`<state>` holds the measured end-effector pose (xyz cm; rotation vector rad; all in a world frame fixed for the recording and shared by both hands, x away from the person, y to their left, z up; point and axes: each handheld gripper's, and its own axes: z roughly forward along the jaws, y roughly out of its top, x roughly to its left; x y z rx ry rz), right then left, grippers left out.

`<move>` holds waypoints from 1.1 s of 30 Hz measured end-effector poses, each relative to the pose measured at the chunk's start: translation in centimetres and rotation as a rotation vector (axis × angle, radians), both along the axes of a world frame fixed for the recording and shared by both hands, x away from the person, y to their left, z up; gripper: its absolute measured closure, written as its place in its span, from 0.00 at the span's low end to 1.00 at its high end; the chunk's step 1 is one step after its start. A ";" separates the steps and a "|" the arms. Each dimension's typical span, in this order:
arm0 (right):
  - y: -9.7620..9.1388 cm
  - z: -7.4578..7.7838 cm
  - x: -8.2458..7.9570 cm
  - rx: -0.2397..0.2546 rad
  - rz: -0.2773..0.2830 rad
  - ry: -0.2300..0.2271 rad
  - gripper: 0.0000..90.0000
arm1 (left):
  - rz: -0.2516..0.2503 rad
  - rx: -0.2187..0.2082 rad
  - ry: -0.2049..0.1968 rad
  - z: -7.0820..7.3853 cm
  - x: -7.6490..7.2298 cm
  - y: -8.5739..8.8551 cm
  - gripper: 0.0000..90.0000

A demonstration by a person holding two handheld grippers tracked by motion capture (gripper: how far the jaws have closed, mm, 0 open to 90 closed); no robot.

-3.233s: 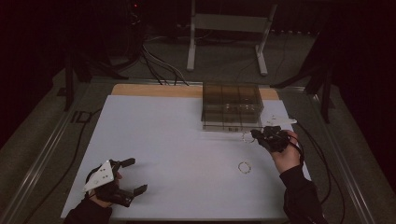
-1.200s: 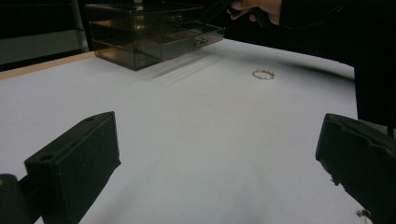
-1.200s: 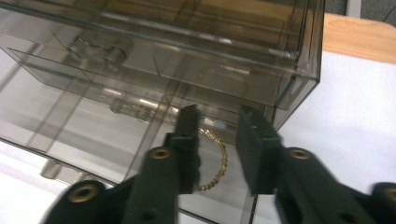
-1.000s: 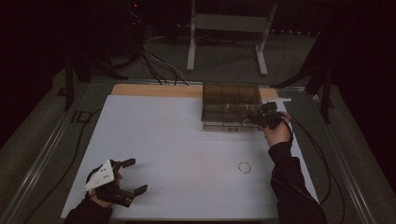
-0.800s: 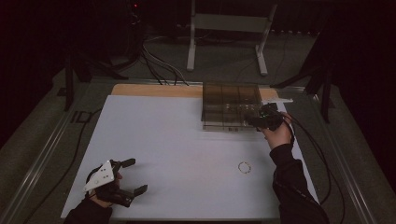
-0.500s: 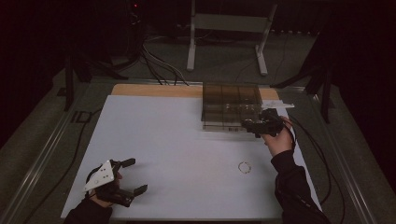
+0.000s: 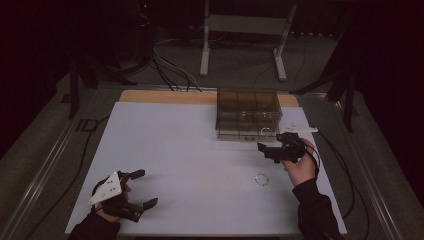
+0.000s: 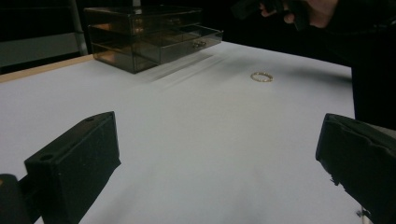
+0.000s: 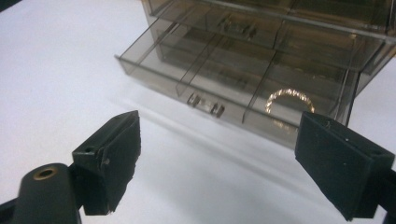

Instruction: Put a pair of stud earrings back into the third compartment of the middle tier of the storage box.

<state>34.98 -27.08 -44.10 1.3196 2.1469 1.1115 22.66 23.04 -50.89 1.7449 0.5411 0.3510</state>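
Past my right fingers (image 9: pixel 341 168), the drawer box (image 9: pixel 280 60) is cut off by the frame's top and right edges; the bangle (image 9: pixel 289 100) inside is half hidden behind its front wall.

The drawer box (image 9: pixel 261 60) is showing as smoky, see-through plastic with a glossy sheen, and the ring (image 9: pixel 288 99) lying in its open drawer is glinting like twisted gold metal. The table cover (image 7: pixel 200 150) is looking matt and smooth, with a bare wooden edge (image 7: pixel 165 96) showing behind it.
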 end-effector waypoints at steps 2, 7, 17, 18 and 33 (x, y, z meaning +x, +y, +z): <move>-0.1 -0.2 -0.6 0.004 0.005 -0.001 0.16 | 0.000 0.002 0.001 0.0 0.0 0.0 0.01; -0.4 -0.7 -2.3 0.007 0.003 -0.010 0.16 | -0.002 0.003 0.003 0.0 0.0 -0.1 0.01; -0.9 -2.2 -4.8 0.028 -0.010 -0.009 0.16 | -0.001 0.004 0.002 0.0 0.0 -0.1 0.01; -1.0 -2.4 -4.9 0.030 -0.014 -0.009 0.16 | 0.000 0.006 0.002 0.0 0.0 -0.1 0.01; -0.9 -5.3 -7.0 -0.042 -0.071 0.040 0.45 | -0.001 0.004 0.000 0.0 0.0 -0.1 0.01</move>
